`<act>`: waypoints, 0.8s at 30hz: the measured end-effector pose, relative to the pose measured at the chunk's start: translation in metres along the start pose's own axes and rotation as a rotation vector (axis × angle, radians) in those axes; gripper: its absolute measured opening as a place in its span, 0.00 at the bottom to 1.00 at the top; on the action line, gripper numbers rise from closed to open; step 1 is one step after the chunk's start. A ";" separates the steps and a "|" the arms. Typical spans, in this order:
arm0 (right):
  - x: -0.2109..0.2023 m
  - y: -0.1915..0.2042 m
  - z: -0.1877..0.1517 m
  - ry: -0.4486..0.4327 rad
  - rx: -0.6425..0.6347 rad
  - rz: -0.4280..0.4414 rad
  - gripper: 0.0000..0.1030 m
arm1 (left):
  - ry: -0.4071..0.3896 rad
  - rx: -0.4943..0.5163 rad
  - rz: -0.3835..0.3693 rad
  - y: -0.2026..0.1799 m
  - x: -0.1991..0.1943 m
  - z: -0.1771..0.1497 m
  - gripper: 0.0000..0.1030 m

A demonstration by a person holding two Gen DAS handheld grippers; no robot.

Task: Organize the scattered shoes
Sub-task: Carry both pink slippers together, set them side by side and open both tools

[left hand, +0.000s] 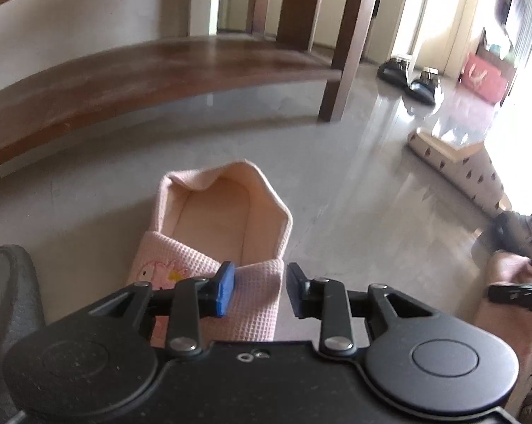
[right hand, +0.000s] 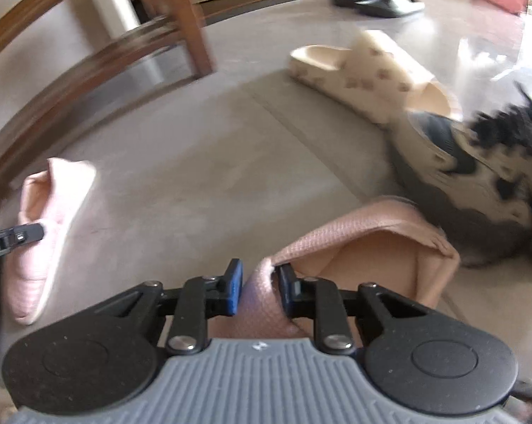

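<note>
Shoes lie all over the grey floor (left hand: 336, 183) near the brown wooden bench (left hand: 152, 70), and each of my two cameras shows a different bit. My left camera looks down at one pink slipper (left hand: 223, 226) on the floor in front of the bench. My left gripper (left hand: 260, 289) sits over its near end with the jaws apart. One blue pad (left hand: 225, 291) is in front of the pink cloth and the other is off to the side, and I cannot see them squeezing it. Only this view shows the bench seat well, and the black sandals (left hand: 407, 77) far past the bench leg (left hand: 347, 56). My right camera shows what the left one mostly misses: the second pink slipper (right hand: 372, 243), farther from the bench. My right gripper (right hand: 258, 291) is pinched tight on its pink edge, with cloth between the pads. This view also shows the cream slipper with spots (right hand: 368, 70) out from the bench leg, touching a black and white sneaker (right hand: 478, 162) beside it. The left camera catches only a small dark corner of that sneaker. In the right view the first pink slipper lies close to the bench, with a tip of my left gripper in front of it.
</note>
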State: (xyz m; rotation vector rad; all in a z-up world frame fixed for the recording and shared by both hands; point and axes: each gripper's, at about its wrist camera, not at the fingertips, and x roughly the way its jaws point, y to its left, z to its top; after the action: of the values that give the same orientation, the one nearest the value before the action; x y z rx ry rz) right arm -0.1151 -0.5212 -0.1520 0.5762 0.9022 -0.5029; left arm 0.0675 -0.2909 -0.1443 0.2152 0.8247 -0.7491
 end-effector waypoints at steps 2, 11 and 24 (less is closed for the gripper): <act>0.008 0.025 0.002 -0.003 -0.072 0.055 0.23 | -0.014 -0.008 -0.003 0.001 -0.010 -0.001 0.35; 0.041 0.136 0.008 -0.024 -0.398 0.303 0.21 | -0.080 -0.106 0.019 0.025 -0.032 -0.005 0.38; 0.004 0.138 0.010 -0.052 -0.324 0.295 0.23 | -0.020 -0.039 0.007 0.029 -0.045 -0.038 0.41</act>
State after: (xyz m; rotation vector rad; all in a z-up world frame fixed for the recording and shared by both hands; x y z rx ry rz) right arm -0.0210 -0.4258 -0.1156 0.3886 0.8113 -0.1004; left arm 0.0452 -0.2295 -0.1405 0.1751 0.8189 -0.7268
